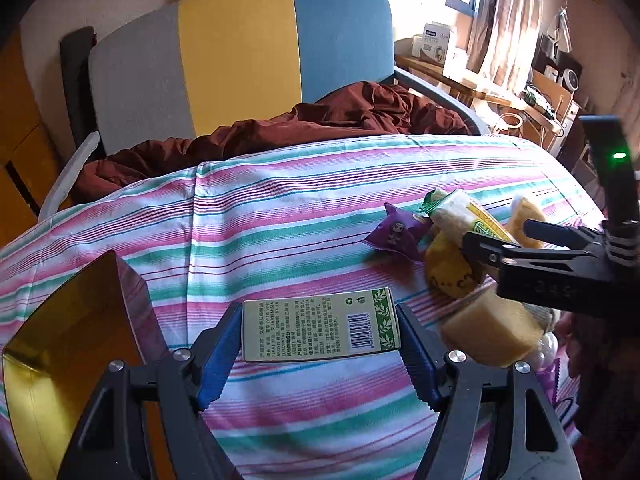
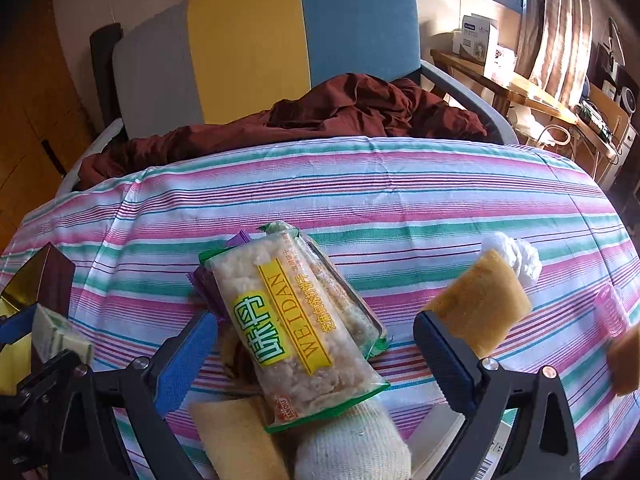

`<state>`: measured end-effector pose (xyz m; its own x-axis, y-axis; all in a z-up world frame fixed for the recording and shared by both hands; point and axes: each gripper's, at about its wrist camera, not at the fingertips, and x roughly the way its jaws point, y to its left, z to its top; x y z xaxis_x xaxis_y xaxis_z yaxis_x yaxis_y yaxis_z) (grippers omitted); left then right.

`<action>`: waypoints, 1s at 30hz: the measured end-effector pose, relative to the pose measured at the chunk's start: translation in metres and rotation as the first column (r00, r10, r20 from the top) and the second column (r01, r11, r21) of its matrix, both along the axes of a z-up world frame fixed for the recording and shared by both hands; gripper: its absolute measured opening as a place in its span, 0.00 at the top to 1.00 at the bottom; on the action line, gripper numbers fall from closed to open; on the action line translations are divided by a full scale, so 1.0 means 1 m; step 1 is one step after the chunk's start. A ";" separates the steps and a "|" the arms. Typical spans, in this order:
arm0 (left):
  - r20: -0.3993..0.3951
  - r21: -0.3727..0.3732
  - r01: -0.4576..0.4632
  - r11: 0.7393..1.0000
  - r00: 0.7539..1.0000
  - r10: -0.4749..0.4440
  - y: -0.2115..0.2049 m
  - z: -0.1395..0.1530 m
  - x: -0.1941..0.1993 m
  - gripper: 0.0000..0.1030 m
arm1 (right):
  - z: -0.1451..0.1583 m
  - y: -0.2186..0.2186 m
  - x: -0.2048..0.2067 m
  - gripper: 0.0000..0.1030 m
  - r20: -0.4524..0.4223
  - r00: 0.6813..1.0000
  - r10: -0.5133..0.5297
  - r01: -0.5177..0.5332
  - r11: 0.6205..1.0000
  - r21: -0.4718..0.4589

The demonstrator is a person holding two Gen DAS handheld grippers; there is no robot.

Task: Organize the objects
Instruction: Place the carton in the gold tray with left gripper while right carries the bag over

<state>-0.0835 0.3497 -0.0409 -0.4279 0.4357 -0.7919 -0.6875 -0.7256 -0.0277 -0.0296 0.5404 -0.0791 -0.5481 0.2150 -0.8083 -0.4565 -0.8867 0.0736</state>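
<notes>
Left wrist view: the green box (image 1: 320, 326) is held in the left claw (image 1: 320, 344) above the striped bed (image 1: 280, 208); the grip should be kept level. The right claw (image 2: 320, 344) is spread wide over the snack packet (image 2: 296, 328).

Pink, green and white striped sheet (image 1: 304, 208), green-trimmed box (image 1: 320, 328), purple wrapper (image 1: 394, 232), maroon blanket (image 1: 320, 124)
</notes>
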 end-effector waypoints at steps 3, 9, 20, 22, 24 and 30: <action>0.001 0.024 -0.016 1.000 1.000 0.016 -0.019 0.008 0.011 0.28 | -0.003 0.000 0.000 0.23 0.009 1.000 0.015 -0.015 1.000 -0.013; 0.003 0.054 -0.091 0.994 0.996 0.091 -0.069 0.019 0.017 0.28 | 0.003 -0.009 0.000 0.55 0.017 0.999 0.040 -0.041 0.998 0.051; -0.044 -0.011 -0.344 0.939 0.938 0.344 -0.206 0.008 0.019 0.27 | 0.033 -0.028 0.010 0.55 -0.111 0.989 0.096 -0.088 0.993 0.078; -0.050 -0.034 -0.391 0.920 0.920 0.390 -0.230 0.002 0.022 0.27 | 0.034 -0.037 0.009 0.55 -0.115 0.985 0.131 -0.122 0.989 0.084; -0.054 -0.054 -0.435 0.899 0.900 0.432 -0.252 -0.006 0.026 0.27 | 0.034 -0.047 0.008 0.55 -0.118 0.980 0.158 -0.147 0.985 0.090; -0.024 -0.080 -0.515 0.853 0.857 0.515 -0.290 -0.026 0.032 0.27 | 0.032 -0.067 0.004 0.55 -0.107 0.970 0.220 -0.212 0.974 0.082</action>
